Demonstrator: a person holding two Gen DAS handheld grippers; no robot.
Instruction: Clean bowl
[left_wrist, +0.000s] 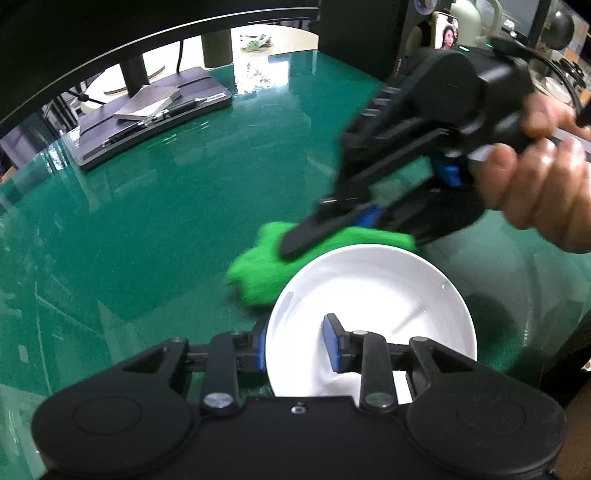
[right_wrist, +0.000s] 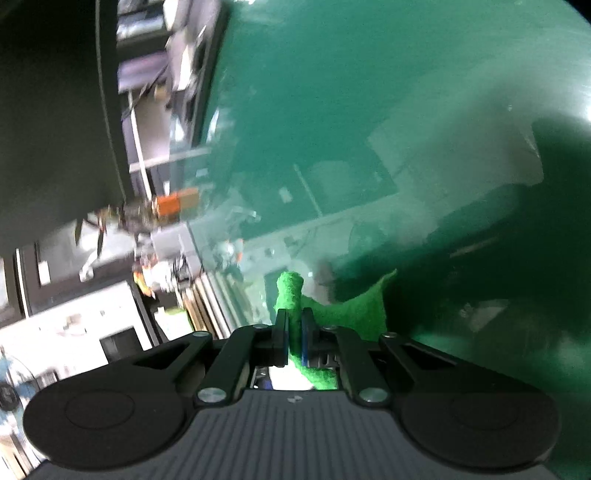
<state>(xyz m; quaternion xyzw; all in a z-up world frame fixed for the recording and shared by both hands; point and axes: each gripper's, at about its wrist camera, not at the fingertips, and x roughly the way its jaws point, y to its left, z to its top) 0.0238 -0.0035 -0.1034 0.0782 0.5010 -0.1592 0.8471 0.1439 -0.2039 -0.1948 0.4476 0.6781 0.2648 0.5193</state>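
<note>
A white bowl (left_wrist: 369, 288) stands on the green glass-topped table (left_wrist: 166, 206), close in front of my left gripper (left_wrist: 295, 347). That gripper's blue pads sit either side of the bowl's near-left wall, one outside and one inside, shut on it. A bright green cloth (left_wrist: 258, 273) lies bunched against the bowl's far-left rim. My right gripper (left_wrist: 291, 247), held by a person's hand (left_wrist: 535, 184), reaches in from the right and is shut on the cloth. In the right wrist view the right gripper (right_wrist: 294, 332) pinches a fold of the cloth (right_wrist: 364, 306), which sticks up past the fingertips.
A dark monitor stand (left_wrist: 147, 114) with a notebook and pens on it sits at the back left, under a monitor. A phone (left_wrist: 448, 35) and clutter stand at the back right. The table's left edge (right_wrist: 207, 236) borders shelves and boxes.
</note>
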